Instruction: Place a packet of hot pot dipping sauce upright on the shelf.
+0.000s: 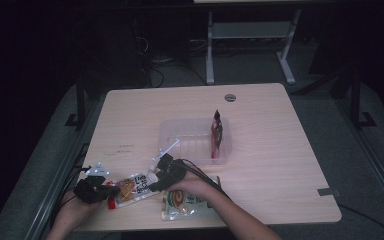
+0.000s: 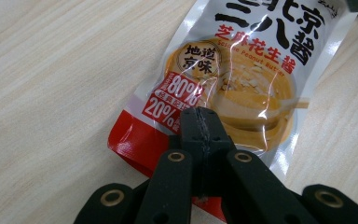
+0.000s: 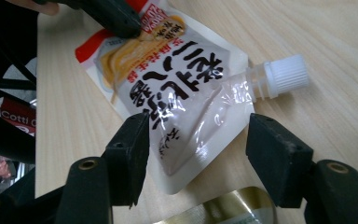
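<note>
— While the sauce pouch [image 1: 131,187] lies flat on the desk [image 1: 260,180], what grips it?
— The left hand-held gripper [image 2: 199,122] is clamped on its red bottom edge. The right hand-held gripper [image 3: 196,148] straddles the spout end, jaws apart, not pressing.

A light wooden table [image 1: 260,170] filled the middle of the frame, with dark floor and a white desk frame [image 1: 250,40] at the top. Near the centre sat a clear plastic tray [image 1: 180,131], a red packet [image 1: 216,131] standing upright at its right end. At lower left, the left gripper [image 1: 111,190] met the red lower edge of a sauce pouch [image 1: 131,187] lying flat on the table. The right gripper [image 1: 156,181], just right of it, reached over the pouch's other end. A second pouch [image 1: 180,205] lay at the bottom centre, partly under the person's right forearm.
</note>
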A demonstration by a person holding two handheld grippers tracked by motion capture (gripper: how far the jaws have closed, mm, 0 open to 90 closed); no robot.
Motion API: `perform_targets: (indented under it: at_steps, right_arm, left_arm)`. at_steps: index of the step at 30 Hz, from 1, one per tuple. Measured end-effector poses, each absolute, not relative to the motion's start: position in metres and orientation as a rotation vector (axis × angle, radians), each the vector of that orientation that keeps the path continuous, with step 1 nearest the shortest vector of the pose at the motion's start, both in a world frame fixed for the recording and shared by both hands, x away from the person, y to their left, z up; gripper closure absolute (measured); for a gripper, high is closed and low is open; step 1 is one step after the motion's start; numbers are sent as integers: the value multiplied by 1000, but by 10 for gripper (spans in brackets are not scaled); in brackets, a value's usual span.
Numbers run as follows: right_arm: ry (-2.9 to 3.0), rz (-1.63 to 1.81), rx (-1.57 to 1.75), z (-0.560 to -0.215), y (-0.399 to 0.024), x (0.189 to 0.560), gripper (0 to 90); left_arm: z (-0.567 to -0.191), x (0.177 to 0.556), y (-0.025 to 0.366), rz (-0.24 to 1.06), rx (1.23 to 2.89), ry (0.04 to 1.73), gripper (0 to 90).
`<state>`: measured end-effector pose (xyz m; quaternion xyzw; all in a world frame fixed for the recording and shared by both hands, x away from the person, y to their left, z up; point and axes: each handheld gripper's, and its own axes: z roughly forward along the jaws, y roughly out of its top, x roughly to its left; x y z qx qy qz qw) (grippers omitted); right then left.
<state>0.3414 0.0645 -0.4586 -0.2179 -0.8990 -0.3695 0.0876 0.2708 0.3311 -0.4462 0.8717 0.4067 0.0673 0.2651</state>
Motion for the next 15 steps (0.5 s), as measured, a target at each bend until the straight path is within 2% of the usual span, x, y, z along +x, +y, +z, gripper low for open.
perform_targets:
  at_steps: [7,10,15]
  right_arm:
    - [-2638,-1066,-668,-463,67,346,384]
    - [-2615,-1061,-644,-463,71,345,410]
    - [-2611,-1057,-622,-464,75,346,561]
  left_arm:
    - [-447,271,332,179,2344,1106,900]
    - [-447,271,332,170,2337,1112,900]
    - [-447,272,333,165,2329,1111,900]
